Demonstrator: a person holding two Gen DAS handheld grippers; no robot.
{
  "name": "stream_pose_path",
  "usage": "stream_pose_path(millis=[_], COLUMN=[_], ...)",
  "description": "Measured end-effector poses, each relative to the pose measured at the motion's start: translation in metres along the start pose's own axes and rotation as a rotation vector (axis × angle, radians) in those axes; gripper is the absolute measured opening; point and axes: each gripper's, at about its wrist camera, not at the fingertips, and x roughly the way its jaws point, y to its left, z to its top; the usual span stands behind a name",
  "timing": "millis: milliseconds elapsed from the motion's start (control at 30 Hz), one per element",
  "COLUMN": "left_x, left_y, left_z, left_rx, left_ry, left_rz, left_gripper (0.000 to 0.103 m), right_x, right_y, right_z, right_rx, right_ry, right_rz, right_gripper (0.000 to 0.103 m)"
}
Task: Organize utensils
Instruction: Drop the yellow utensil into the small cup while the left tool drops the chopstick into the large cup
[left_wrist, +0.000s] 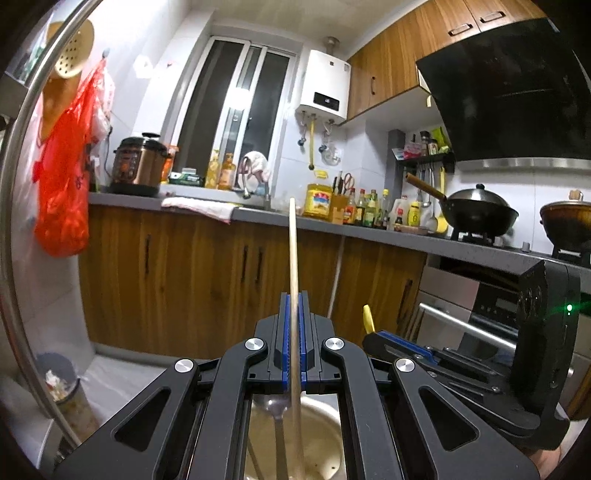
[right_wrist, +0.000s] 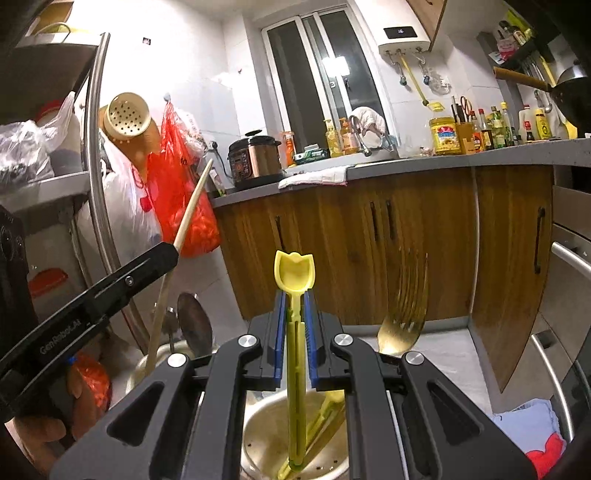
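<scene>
1. Both tool bodies are hiding the holders' rims; the gold fork (right_wrist: 404, 317) is showing blurred.
2. Left tool (left_wrist: 293, 328) is clamping a pale wooden chopstick (left_wrist: 292, 251) upright over a beige holder (left_wrist: 321, 443).
3. Right tool (right_wrist: 294, 325) is clamping a yellow plastic spoon (right_wrist: 294, 273) over a perforated steel holder (right_wrist: 266, 439).

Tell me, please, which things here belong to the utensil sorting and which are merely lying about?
Job:
left gripper
chopstick
right gripper
yellow spoon
fork
metal cup

Lying about:
wok
rice cooker
red bag
oil bottle
</scene>
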Motion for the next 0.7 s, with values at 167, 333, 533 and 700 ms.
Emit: stream_pose_path(millis=[167, 333, 533, 700], left_x=[-0.003, -0.015, -0.024, -0.032], left_y=[0.002, 0.006, 0.010, 0.009], left_z=[-0.005, -0.014, -0.022, -0.023], left_rx=[-0.003, -0.004, -0.026, -0.019], left_ry=[0.021, 0.065, 0.191, 0.269], left_rz=[-0.003, -0.003, 0.004, 0.003], left_gripper=[0.004, 0.004, 0.004, 0.004], right_x=[-0.006, -0.019, -0.030, -0.037], right_y=[-0.002, -0.003, -0.003, -0.003], right_z=[-0.007, -0.014, -0.020, -0.025], right_rx=[0.004, -0.006, -0.013, -0.021], right_ry=[0.018, 0.041, 0.084, 0.102], right_rz=[0.001, 0.005, 0.010, 0.014], right_gripper=[0.010, 0.010, 0.008, 0.008])
